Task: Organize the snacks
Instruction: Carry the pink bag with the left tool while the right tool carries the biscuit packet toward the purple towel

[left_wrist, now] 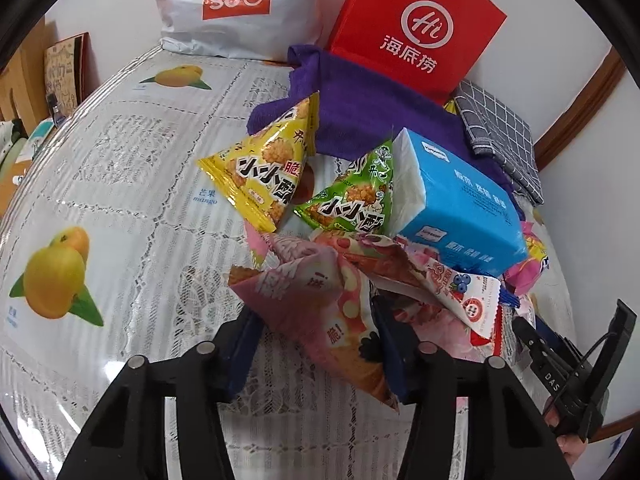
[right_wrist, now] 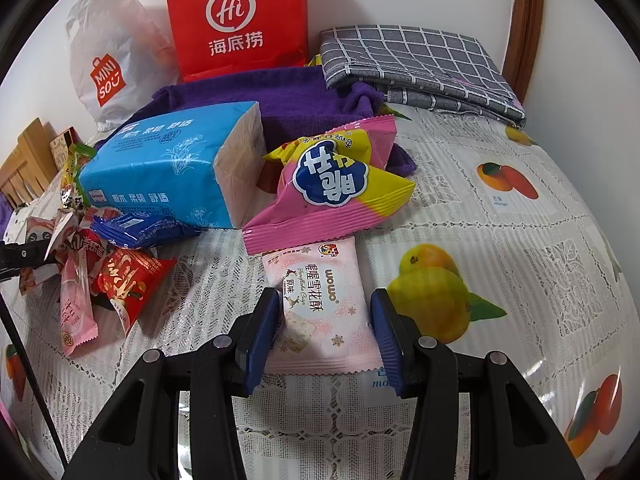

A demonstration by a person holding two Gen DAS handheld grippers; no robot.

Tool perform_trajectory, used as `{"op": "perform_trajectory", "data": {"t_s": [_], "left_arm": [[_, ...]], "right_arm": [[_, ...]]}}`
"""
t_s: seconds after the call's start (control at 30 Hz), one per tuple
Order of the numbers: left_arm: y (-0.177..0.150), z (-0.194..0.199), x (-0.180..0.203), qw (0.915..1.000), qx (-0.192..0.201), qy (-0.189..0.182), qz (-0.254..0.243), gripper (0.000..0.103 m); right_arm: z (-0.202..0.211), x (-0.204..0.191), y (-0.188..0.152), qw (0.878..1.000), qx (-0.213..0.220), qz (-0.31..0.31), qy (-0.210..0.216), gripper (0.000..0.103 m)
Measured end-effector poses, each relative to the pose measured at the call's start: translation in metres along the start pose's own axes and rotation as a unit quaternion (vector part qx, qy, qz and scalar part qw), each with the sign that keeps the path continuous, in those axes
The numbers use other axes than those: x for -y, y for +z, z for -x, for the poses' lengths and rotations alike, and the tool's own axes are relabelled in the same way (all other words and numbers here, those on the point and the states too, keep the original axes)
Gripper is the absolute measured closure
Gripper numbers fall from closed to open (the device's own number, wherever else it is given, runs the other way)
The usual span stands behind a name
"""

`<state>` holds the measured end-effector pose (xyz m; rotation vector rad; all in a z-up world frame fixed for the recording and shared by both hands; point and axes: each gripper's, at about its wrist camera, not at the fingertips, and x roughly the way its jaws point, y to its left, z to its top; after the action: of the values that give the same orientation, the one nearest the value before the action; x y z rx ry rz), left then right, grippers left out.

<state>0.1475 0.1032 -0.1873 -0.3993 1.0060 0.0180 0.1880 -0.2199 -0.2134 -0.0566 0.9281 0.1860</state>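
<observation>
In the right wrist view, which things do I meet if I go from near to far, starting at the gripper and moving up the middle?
Right gripper → pale pink snack packet between its fingers → pink and yellow snack bag → purple towel → red paper bag.

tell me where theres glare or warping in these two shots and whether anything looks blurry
Left wrist view: strong fisheye bending, dark corners, sheen on the clear table cover; the pink snack packet between the fingers looks slightly soft. Right wrist view: same bending, streaky glare on the cover at right; print on the pale pink packet stays sharp.
</observation>
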Motion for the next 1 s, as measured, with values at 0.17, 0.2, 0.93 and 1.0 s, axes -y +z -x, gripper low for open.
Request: {"op": "perform_trajectory", "data": {"t_s": [0.17,0.2,0.93,1.0], "left_arm": [[-0.007,0.019,-0.001,0.9999,0.011,0.003,0.0,0.054],[-0.009,0.026,-0.001,0.9999,0.016,0.005,-0.002,0.054],[-0.004,0.127,0.091,0.9927,0.079,-0.032,-0.086,0.054],[0.0,0.133,0.101,0.9915,0.084,-0.035,-0.093,0.054]], "right_arm": [[0.0,0.0,0.0,1.0,0.001,0.0,0.0,0.056],[0.0,0.0,0.0,1.0,0.001,0.0,0.0,0.056],[0.106,-0.002,0.001,0.998,0.048,-0.025,0.038,0.061],[0.122,-0.004,0.005,0.997,0.056,-0.029,0.042,0.061]]}}
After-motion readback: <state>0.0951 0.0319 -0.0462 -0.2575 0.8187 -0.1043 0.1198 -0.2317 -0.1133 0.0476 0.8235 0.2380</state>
